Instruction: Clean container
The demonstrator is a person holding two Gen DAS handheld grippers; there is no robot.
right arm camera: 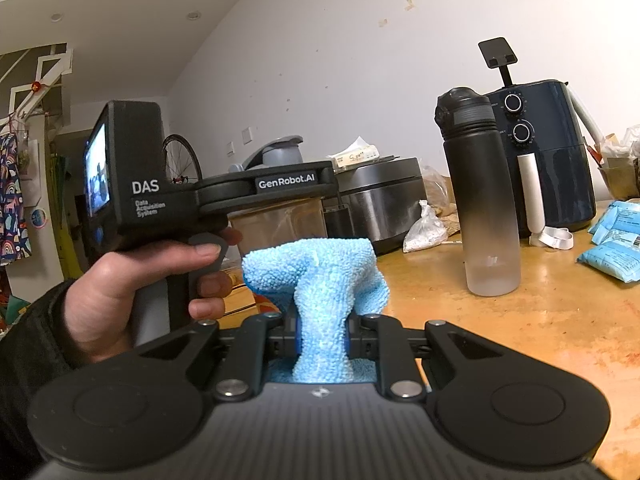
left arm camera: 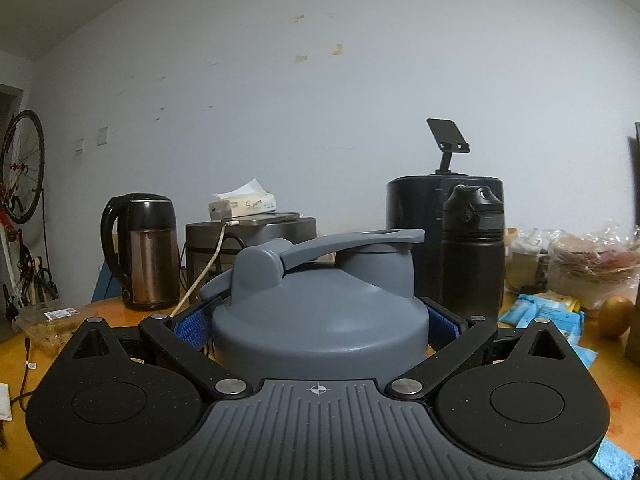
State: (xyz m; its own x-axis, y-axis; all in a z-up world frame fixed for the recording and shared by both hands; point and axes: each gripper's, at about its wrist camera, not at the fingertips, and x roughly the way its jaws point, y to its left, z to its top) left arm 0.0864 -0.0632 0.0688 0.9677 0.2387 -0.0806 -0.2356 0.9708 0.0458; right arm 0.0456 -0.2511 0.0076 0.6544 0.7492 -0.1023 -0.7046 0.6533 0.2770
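My left gripper (left arm camera: 320, 326) is shut on a shaker container with a grey lid (left arm camera: 320, 304); the blue pads press its sides just under the lid. In the right wrist view the left gripper (right arm camera: 276, 188) holds the container's translucent body (right arm camera: 280, 224) upright above the orange table, the grey lid (right arm camera: 280, 154) on top. My right gripper (right arm camera: 323, 334) is shut on a light blue microfibre cloth (right arm camera: 320, 276), which bulges out in front of it, just in front of the container and apart from it.
On the orange table (right arm camera: 520, 320) stand a black bottle (right arm camera: 480, 192), a dark blue air fryer (right arm camera: 552, 152), a steel cooker (right arm camera: 380, 200), a kettle (left arm camera: 144, 252), blue packets (right arm camera: 616, 240) and bags of food (left arm camera: 584, 264). A bicycle (left arm camera: 20, 168) leans at the left.
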